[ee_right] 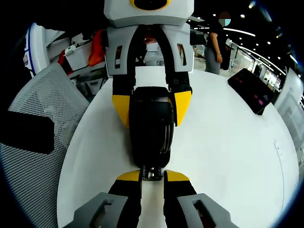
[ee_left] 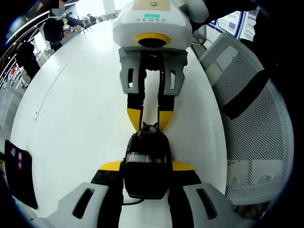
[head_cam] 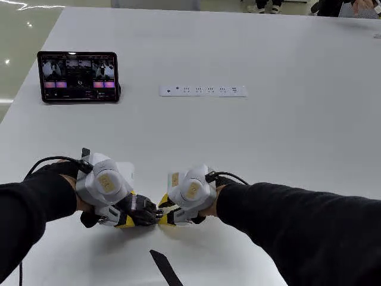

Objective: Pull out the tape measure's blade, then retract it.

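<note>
A dark tablet [head_cam: 78, 77] stands at the far left of the white worktop [head_cam: 286, 119], and its screen is lit. A white power strip [head_cam: 203, 90] lies flat to its right, well apart from the tongs. Near the front edge, the left tongs [head_cam: 136, 215] are clenched on the black tape measure [head_cam: 144, 210], with one yellow tip on each side of its case. The case sits between the two tongs. I cannot tell if it touches the worktop. The right tongs [head_cam: 163, 217] face the left ones and are very near them. In the right gripper view their yellow tips are pinched on the little metal blade tip [ee_right: 152, 173], which sits right at the mouth of the case. Hardly any blade can be seen. A black strap [head_cam: 165, 268] lies on the worktop just in front of the tongs. A grey mesh chair [ee_left: 251, 118] stands beside the worktop.
</note>
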